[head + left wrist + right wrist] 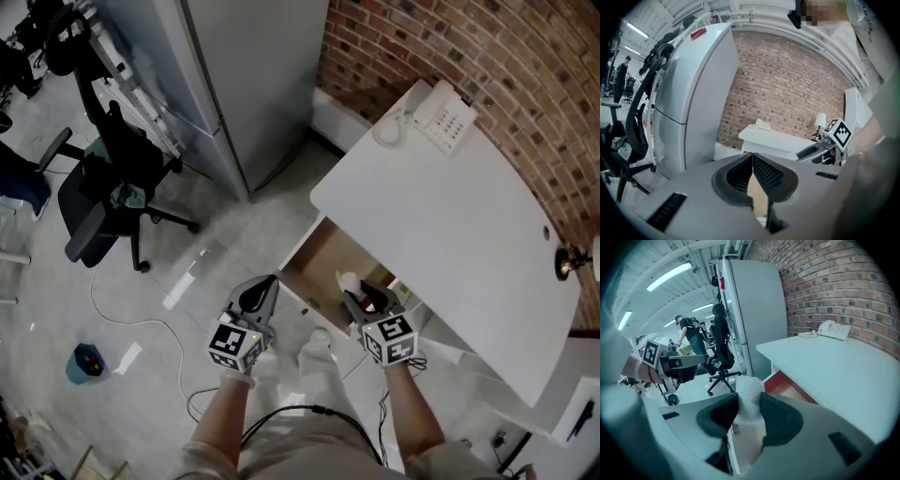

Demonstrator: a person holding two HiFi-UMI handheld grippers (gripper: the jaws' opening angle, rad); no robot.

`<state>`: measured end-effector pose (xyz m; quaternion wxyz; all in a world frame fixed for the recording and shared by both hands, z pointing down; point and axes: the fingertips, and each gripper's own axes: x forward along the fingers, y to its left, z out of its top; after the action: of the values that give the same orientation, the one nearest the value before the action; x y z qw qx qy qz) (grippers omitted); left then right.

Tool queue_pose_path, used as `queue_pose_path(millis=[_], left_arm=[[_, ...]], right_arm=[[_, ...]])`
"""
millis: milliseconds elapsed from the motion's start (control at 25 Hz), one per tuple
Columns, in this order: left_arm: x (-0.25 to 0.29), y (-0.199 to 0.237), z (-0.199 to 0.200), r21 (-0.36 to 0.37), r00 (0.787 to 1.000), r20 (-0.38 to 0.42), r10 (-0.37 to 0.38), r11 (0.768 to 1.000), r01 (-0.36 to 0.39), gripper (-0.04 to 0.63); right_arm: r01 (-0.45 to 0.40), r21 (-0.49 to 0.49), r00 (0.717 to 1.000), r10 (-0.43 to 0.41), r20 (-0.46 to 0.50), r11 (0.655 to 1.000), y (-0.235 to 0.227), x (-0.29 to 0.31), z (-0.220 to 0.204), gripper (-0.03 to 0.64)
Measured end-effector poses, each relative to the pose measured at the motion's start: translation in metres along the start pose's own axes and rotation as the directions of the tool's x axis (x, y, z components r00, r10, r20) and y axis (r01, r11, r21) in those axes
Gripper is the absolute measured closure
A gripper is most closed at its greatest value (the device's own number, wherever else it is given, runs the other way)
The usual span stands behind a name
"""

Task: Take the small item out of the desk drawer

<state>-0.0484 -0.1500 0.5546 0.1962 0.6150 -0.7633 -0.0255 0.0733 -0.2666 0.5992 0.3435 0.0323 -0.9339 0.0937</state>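
Note:
The desk drawer (319, 265) stands pulled out under the white desk (450, 220), its wooden bottom showing. My right gripper (352, 297) hovers over the drawer's front, shut on a small white item (348, 281). In the right gripper view the white item (749, 392) sits pinched between the two dark pads and sticks out past the right gripper (749, 409). My left gripper (268, 286) is left of the drawer, over the floor. In the left gripper view the left gripper (752, 163) has its pads meeting at the tips with nothing between them.
A white telephone (441, 114) rests on the desk's far corner and a small lamp (570, 262) at its right edge. A tall grey cabinet (244, 75) stands left of the desk before a brick wall. A black office chair (103, 197), floor cables and a blue object (84, 364) are at the left.

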Motion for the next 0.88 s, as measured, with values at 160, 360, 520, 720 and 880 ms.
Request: queue_pose_path(millis=[160,360,520,720,880], left_arm=[[-0.002,-0.004,0.017,0.021,1.0,0.015,-0.016,1.0,0.015,0.588],[-0.001,-0.01,0.034,0.054,0.999,0.017,-0.046,0.998,0.045,0.588],[0.001,-0.012,0.05,0.07,0.997,0.028,-0.067,0.995,0.065,0.588],[0.0,-0.014,0.072,0.09,0.995,0.048,-0.085,0.993,0.081,0.589],[-0.002,-0.012,0.092,0.108,0.994,0.068,-0.089,0.991,0.081,0.589]], right_arm=[[0.023,0.011,0.998,-0.024,0.053,1.0,0.0,-0.018,0.018,0.457],[0.052,0.029,0.993,-0.055,0.107,0.998,-0.002,-0.037,0.037,0.457],[0.08,0.043,0.984,-0.086,0.158,0.996,-0.005,-0.05,0.054,0.457],[0.112,0.047,0.969,-0.119,0.214,0.993,-0.008,-0.068,0.076,0.457],[0.132,0.054,0.956,-0.142,0.257,0.99,-0.011,-0.082,0.094,0.457]])
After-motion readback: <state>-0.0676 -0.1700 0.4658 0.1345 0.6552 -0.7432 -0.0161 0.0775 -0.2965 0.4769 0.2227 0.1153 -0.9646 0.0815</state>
